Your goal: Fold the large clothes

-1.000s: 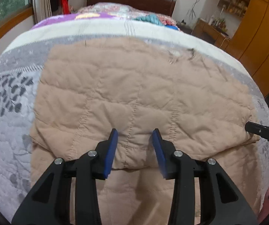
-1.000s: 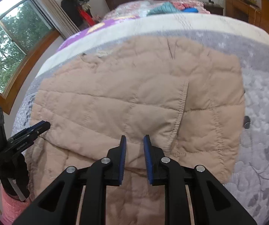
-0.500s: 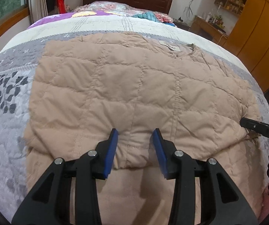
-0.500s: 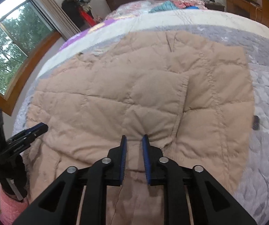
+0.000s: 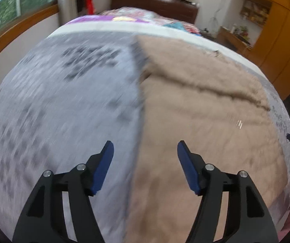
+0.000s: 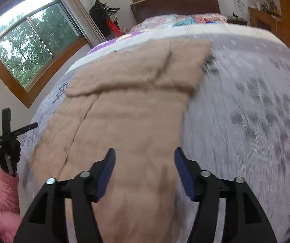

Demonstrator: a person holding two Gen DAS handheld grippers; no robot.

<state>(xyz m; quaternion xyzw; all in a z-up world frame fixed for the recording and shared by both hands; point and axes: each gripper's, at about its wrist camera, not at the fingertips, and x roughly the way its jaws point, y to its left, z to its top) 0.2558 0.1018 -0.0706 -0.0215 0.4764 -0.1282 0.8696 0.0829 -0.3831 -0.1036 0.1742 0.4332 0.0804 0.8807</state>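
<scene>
A tan quilted jacket [image 5: 201,109] lies flat on the grey patterned bedspread [image 5: 68,105], with a folded layer across its far half. It also shows in the right wrist view [image 6: 128,109]. My left gripper [image 5: 145,147] is open and empty, above the jacket's left edge. My right gripper [image 6: 145,156] is open and empty, above the jacket's right edge near the front. The left gripper shows at the left of the right wrist view [image 6: 9,137], held by a hand in a pink sleeve. Both views are motion-blurred.
A dark wooden headboard [image 6: 175,4] and colourful bedding [image 6: 185,20] lie at the far end of the bed. A window [image 6: 27,40] is on the left wall. Orange wooden cabinets [image 5: 276,40] stand on the right. A coat stand [image 6: 102,14] is in the corner.
Both grippers have opened wide and let go of the jacket's folded hem. The left has swung to the jacket's left edge, the right to its right edge. The jacket now lies folded.
</scene>
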